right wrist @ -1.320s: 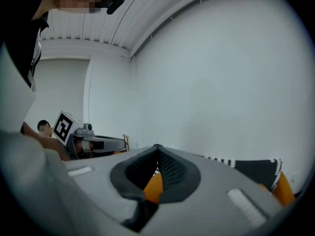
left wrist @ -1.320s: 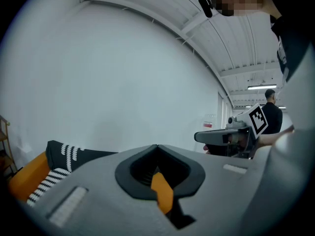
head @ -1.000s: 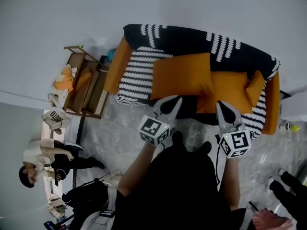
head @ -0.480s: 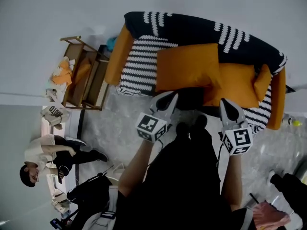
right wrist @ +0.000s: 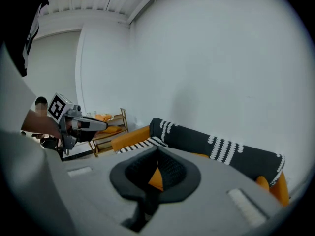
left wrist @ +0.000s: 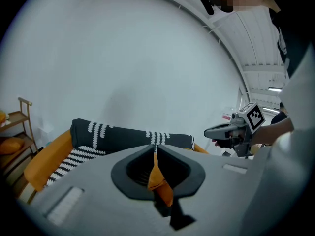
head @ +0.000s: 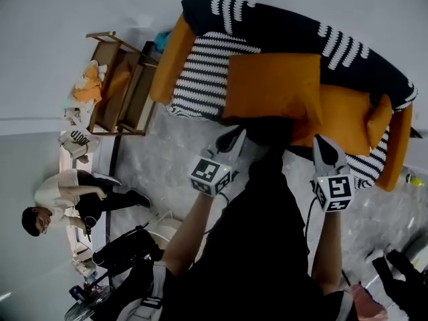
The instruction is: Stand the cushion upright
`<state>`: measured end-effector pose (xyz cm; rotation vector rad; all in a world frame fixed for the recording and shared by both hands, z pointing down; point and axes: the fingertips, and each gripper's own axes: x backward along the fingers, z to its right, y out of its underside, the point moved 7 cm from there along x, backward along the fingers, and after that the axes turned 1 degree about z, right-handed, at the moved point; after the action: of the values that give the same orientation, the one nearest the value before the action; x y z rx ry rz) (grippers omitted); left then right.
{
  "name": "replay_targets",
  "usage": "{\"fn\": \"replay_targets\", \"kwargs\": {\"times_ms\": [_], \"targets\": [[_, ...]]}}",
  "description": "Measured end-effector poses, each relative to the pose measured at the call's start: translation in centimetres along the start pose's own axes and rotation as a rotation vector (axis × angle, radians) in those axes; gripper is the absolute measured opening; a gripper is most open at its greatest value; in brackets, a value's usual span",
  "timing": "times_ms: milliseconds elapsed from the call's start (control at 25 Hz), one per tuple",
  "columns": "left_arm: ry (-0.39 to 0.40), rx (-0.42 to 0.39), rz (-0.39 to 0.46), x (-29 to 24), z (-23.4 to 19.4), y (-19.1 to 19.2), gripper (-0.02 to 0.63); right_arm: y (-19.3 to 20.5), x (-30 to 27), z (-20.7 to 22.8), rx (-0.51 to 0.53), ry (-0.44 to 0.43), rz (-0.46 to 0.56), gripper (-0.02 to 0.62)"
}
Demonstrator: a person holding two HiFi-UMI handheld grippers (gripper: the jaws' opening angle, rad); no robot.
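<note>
pinching the near edge of the big orange cushion [head: 271, 85], the left gripper [head: 235, 136] and the right gripper [head: 322, 144] both have their jaws closed tight on a fold of its cloth. each gripper view shows only that sliver of orange between the jaws; the rest of the cushion is hidden under the grey gripper body. the cushion sits over the middle of the sofa [head: 281, 25] seat, its far edge up by the black striped backrest. from the steep head view i cannot tell how far it tilts, and its front edge is partly lost behind the holder's dark clothing. a smaller orange pillow [head: 378, 119] rests at the sofa's right end, only partly seen in the right gripper view. a wooden shelf [head: 120, 89] stands beyond the sofa's left end, and a person [head: 67, 199] sits on the floor, small and dim.
</note>
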<state>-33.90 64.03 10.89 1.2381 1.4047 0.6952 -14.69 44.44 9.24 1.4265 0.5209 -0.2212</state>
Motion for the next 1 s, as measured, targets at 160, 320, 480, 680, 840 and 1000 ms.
{"fn": "replay_targets", "kwargs": {"times_ms": [160, 320, 480, 680, 840, 1000], "targets": [[-0.027, 0.010, -0.040, -2.4, -1.3, 0.8, 0.009, 0.5, -2.6, 2.1, 0.012, -0.022, -0.046, 0.003], [-0.076, 0.025, -0.095, -3.9, -2.5, 1.5, 0.009, 1.2, -4.9, 4.1, 0.017, -0.057, -0.098, 0.003], [-0.113, 0.028, -0.125, -6.1, -3.6, 2.2, 0.009, 2.0, -7.1, 6.8, 0.019, -0.085, -0.132, 0.007], [-0.168, 0.029, -0.176, -7.3, -4.3, 4.3, 0.012, 3.9, -9.1, 9.0, 0.030, -0.126, -0.180, 0.037], [-0.201, 0.056, -0.227, -8.2, -5.8, 6.3, 0.079, 5.6, -10.8, 10.1, 0.036, -0.136, -0.235, 0.056], [-0.218, 0.061, -0.289, -9.2, -7.7, 9.4, 0.087, 8.3, -12.5, 11.2, 0.030, -0.129, -0.297, 0.072]]}}
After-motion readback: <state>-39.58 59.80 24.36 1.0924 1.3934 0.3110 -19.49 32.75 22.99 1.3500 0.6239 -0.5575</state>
